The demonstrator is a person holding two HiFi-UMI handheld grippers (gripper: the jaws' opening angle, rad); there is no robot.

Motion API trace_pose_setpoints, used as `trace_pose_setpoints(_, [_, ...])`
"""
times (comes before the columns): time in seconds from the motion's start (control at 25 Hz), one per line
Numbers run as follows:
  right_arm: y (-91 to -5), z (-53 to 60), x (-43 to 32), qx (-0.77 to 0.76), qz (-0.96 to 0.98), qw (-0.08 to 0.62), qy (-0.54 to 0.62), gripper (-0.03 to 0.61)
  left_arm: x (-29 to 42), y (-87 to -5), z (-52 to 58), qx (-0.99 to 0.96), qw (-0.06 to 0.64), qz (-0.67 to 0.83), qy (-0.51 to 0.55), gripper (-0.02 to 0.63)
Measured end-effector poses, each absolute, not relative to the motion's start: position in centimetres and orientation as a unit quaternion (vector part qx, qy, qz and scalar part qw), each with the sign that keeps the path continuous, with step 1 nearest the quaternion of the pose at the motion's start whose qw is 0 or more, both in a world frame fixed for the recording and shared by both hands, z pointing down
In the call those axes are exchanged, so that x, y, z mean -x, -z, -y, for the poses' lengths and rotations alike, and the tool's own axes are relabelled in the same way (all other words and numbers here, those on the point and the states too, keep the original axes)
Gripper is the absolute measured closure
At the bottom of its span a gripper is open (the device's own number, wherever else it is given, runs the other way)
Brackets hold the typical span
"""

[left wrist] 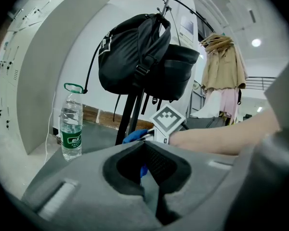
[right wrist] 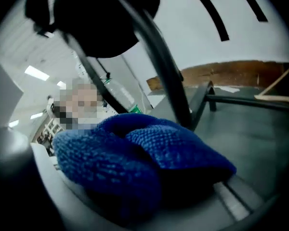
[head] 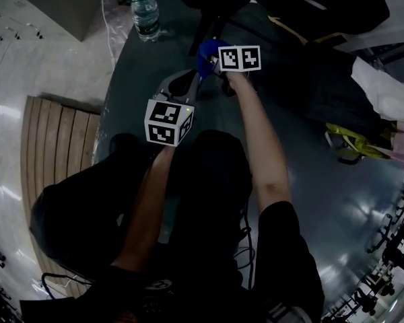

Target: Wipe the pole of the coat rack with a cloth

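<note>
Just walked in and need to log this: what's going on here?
A person holds a gripper in each hand. The right gripper is shut on a blue knitted cloth, held at the lower part of the coat rack's black pole, seemingly against it. The left gripper, jaws together and empty, hovers close by. A black backpack hangs on the rack; a clear plastic water bottle stands nearby.
</note>
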State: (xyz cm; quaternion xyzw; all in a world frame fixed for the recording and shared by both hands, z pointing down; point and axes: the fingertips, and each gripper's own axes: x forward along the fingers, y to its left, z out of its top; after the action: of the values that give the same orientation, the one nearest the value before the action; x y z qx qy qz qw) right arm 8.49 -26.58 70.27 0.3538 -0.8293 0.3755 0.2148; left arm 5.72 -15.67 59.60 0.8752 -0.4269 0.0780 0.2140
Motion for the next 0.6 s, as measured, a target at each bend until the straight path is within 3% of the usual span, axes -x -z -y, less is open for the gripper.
trace_pose_setpoints(0.12, [-69.9, 27.8, -9.1, -0.387, 0.806, 0.217, -0.391, 0.571, -5.7, -59.1, 15.8, -0.879, 0.21, 0.422, -0.071, 0.611])
trace_pose_setpoints(0.28, [-70.5, 25.7, -7.7, -0.378, 0.839, 0.289, -0.265, 0.569, -5.4, -58.7, 15.9, -0.879, 0.209, 0.424, -0.066, 0.611])
trace_pose_setpoints(0.6, [-70.4, 16.0, -4.7, -0.247, 0.922, 0.232, -0.185, 0.569, -3.0, -59.6, 16.4, -0.861, 0.227, 0.452, -0.059, 0.611])
